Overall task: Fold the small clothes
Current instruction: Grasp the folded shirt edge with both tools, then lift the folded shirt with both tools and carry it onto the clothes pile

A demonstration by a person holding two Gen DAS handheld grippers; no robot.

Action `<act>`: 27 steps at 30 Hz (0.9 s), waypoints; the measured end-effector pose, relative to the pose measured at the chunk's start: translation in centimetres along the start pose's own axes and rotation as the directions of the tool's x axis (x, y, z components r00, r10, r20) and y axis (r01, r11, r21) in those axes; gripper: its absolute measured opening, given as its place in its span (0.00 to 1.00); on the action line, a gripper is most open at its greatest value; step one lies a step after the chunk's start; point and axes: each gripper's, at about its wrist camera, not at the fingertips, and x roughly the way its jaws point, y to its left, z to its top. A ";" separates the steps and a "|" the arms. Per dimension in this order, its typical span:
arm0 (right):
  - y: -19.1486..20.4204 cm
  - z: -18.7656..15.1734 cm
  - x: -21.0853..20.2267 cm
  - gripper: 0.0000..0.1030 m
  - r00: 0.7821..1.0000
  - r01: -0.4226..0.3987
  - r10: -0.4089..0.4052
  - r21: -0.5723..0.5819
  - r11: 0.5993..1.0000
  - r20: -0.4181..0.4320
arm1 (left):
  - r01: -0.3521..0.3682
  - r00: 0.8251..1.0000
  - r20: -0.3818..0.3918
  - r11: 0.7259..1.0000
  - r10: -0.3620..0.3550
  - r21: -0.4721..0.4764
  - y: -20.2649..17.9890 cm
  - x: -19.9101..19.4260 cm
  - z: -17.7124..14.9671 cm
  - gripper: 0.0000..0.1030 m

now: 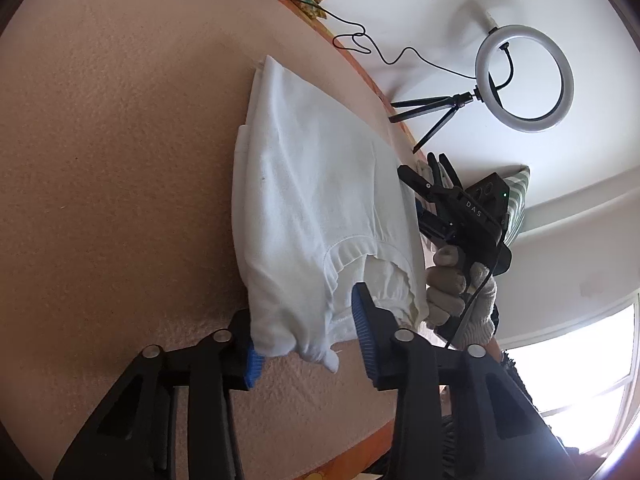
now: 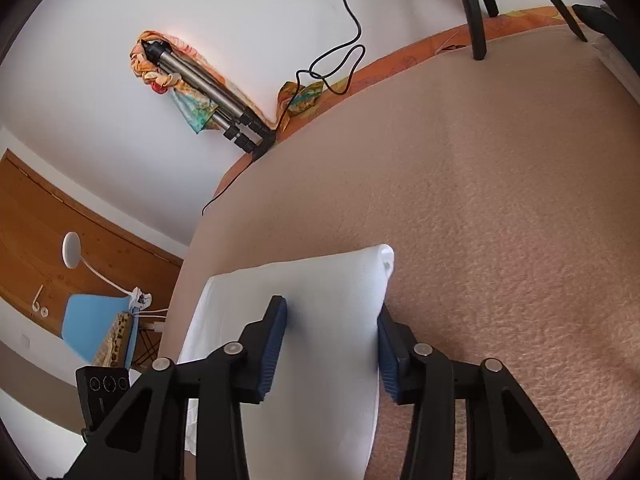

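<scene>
A white garment (image 1: 312, 184) lies folded on the beige textured surface (image 1: 120, 160); its ribbed collar end (image 1: 360, 264) points toward the left gripper. My left gripper (image 1: 306, 332) is open, its blue-padded fingers (image 1: 362, 320) straddling the collar-end corner of the cloth. My right gripper (image 2: 332, 344) is open, its fingers (image 2: 276, 340) straddling the other end of the white garment (image 2: 316, 320). The right gripper also shows in the left wrist view (image 1: 440, 196), held by a gloved hand (image 1: 452, 292) at the cloth's far edge.
A ring light on a small tripod (image 1: 524, 76) stands at the surface's far edge, with a black cable (image 1: 380, 52). A folded tripod wrapped in colourful cloth (image 2: 200, 84) leans against the wall. An orange patterned border (image 2: 400, 60) rims the surface. A window (image 1: 580, 380) is at the right.
</scene>
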 end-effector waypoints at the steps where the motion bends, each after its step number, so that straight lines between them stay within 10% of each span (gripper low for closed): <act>1: 0.1 0.1 0.2 0.38 1.000 0.008 -0.008 -0.004 1.000 -0.009 | -0.009 1.000 -0.001 1.000 0.009 0.002 0.0 0.1 0.0 0.22; 9: 1.8 0.2 0.2 0.07 0.997 0.075 -0.076 -0.065 0.995 -0.012 | -0.116 0.993 0.040 0.986 0.112 0.123 -2.0 0.2 -0.4 0.14; 27: 8.4 -0.4 -3.4 0.04 0.978 0.201 -0.178 -0.274 0.941 0.105 | -0.240 0.967 0.181 0.882 0.179 0.406 -7.8 0.4 -1.2 0.13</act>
